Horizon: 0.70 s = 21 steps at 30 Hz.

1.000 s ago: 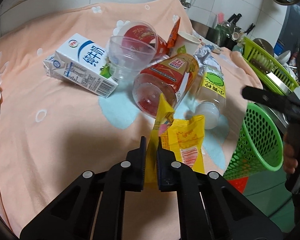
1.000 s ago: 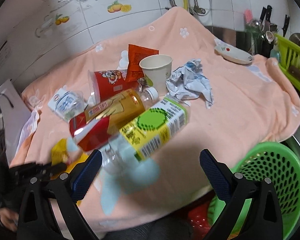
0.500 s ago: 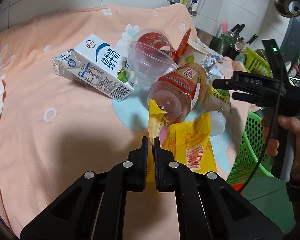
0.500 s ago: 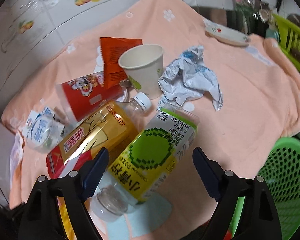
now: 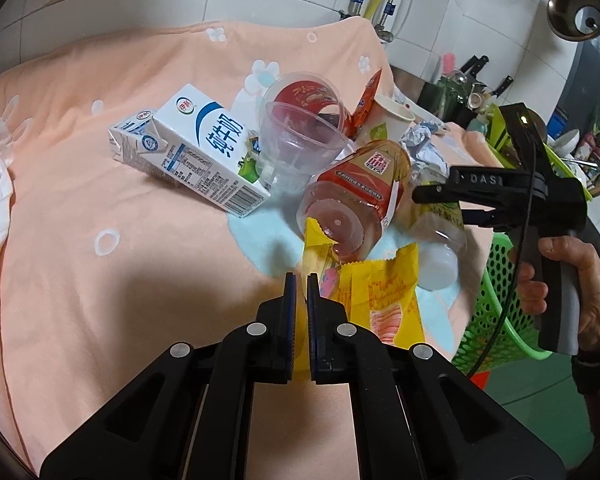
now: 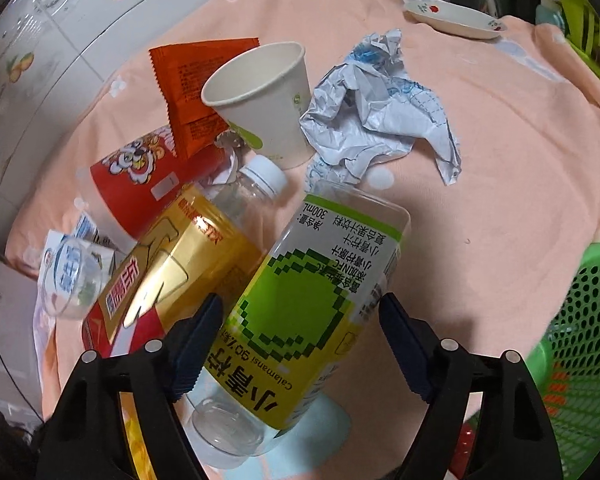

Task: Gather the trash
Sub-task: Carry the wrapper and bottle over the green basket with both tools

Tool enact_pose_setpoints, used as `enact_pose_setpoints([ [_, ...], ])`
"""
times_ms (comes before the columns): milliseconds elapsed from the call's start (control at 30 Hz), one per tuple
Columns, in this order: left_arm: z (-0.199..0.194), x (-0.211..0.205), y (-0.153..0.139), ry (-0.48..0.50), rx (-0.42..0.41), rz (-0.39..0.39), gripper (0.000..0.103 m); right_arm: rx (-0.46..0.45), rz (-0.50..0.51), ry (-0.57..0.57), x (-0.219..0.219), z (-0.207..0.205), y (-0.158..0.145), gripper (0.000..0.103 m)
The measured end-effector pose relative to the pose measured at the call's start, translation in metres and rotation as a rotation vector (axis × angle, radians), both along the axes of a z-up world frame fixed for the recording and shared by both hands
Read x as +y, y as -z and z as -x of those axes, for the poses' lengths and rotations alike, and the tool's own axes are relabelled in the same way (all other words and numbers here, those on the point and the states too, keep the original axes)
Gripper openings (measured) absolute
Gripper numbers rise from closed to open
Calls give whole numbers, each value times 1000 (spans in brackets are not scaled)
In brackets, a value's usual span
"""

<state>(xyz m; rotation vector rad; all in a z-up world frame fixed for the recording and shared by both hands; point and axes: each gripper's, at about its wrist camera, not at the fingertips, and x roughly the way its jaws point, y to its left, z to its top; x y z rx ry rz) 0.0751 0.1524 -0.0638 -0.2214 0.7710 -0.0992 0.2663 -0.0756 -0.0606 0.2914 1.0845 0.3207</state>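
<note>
Left claw [image 5: 301, 280] is pinching shut on the yellow wrapper [image 5: 374, 292], gripping it by its upright torn edge while the rest is lying flat on the table [image 5: 100, 184]; judgement: the thin standing edge is the only part a narrow grip can catch.

Milk carton [image 5: 192, 152], clear cup [image 5: 296, 148] and red-label bottle [image 5: 356, 196] are lying bunched mid-table, touching; paper cup [image 6: 260, 96], orange packet [image 6: 192, 92] and crumpled paper [image 6: 380, 112] are sitting behind them.

Right claw [image 6: 300, 336] is straddling the green-label bottle [image 6: 308, 304], which is lying on its side beside the red-label one; its jaws have just been closing, the bottle is between them, but the pads are not yet pressing on it, so nothing is held. Judgement: it is coming across the body because that is the bottle's narrow span.

Green basket [image 6: 580, 352] is sitting at the table's right edge, below it; likely the drop point, near both claws.
</note>
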Motion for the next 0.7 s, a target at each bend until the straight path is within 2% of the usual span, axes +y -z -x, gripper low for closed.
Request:
enact_pose_setpoints([
  [167, -2, -3, 2, 9, 11, 3, 4, 16, 3, -34, -8, 8, -2, 72],
  [400, -10, -7, 10, 16, 58, -14, 4, 39, 26, -49, -1, 4, -1, 73],
  [567, -14, -6, 15, 23, 87, -4, 5, 57, 8, -49, 0, -1, 5, 75],
  [700, -16, -5, 20, 32, 106, 34, 6, 35, -31, -64, -5, 1, 5, 71],
])
